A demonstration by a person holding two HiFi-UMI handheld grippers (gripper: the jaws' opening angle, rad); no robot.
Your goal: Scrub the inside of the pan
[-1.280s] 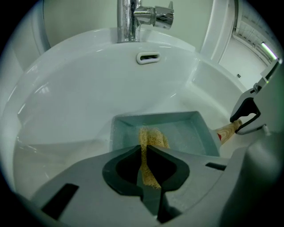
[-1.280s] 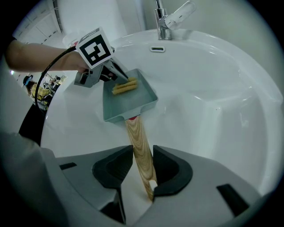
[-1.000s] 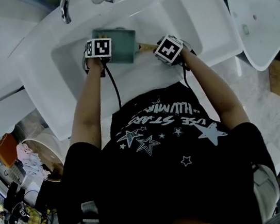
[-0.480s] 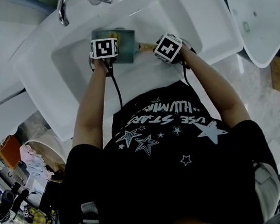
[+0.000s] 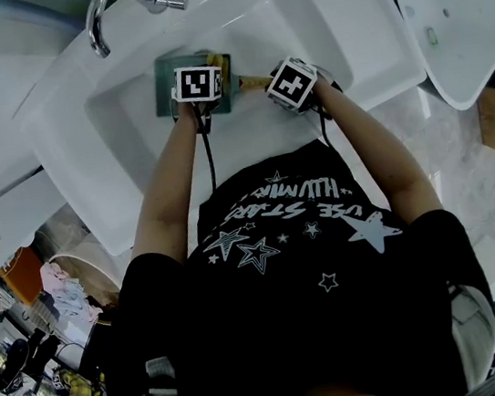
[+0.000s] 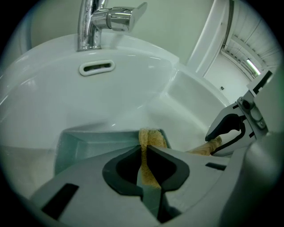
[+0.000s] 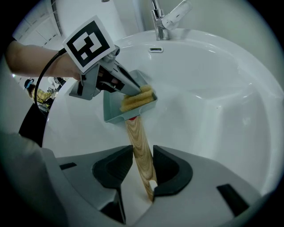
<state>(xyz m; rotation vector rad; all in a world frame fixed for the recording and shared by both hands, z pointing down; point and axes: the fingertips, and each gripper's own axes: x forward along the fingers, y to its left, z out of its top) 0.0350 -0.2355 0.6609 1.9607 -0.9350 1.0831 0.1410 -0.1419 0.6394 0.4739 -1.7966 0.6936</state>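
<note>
Steady square pan (image 7: 113,110) in sink (image 7: 213,88) by wooden handle (image 7: 136,135), right hand-held gripper (image 7: 143,155) clamped on it. Keep sponge (image 6: 150,136) pinched in closed left hand-held gripper (image 6: 143,150); press flat, sweep into corners.

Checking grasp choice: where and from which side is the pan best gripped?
By its wooden handle, from the person's side: it juts out of the square pan that way, slim enough for the right gripper, which is shut on it.

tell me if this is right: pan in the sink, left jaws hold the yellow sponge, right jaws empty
Not empty: the jaws of the right gripper clamp the wooden handle of the pan, as the right gripper view shows. The rest stands.
</note>
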